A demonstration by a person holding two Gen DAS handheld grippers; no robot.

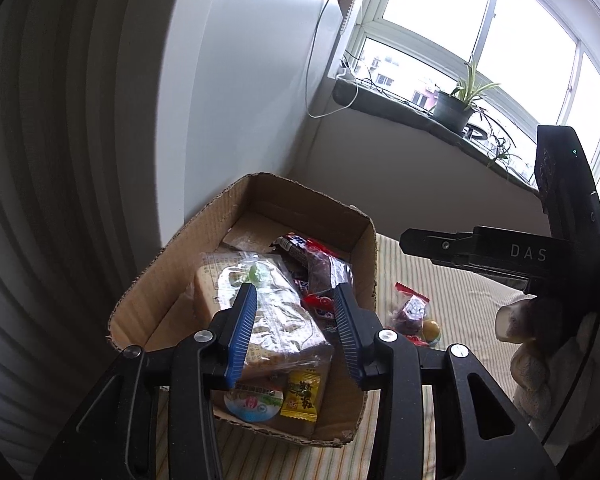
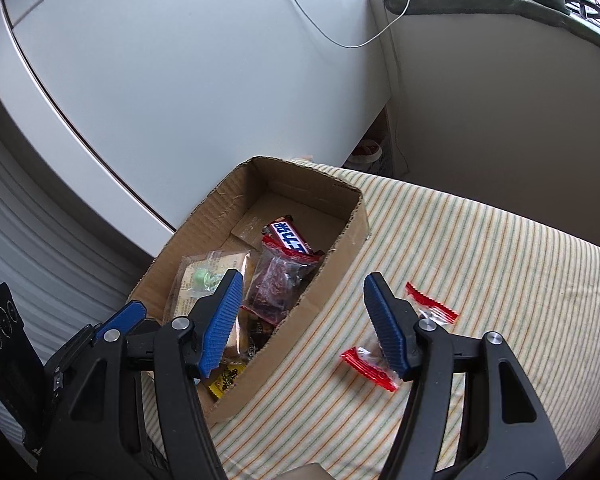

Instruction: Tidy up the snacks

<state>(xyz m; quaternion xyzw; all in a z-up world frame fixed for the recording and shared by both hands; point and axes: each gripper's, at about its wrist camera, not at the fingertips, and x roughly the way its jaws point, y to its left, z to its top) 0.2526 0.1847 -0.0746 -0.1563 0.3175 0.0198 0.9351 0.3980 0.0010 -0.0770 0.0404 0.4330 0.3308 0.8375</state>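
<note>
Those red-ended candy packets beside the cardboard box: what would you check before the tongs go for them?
1. Right tongs open, nothing between them: ok.
2. Left tongs open, nothing held, above the cardboard box: ok.
3. Candy packets lying loose on the striped cloth, outside the box: ok.
4. Packets fully visible: not ok; a right finger hides part of them.
5. Free floor at the box's far end: ok.
6. How many packets lie there: cannot tell.
</note>
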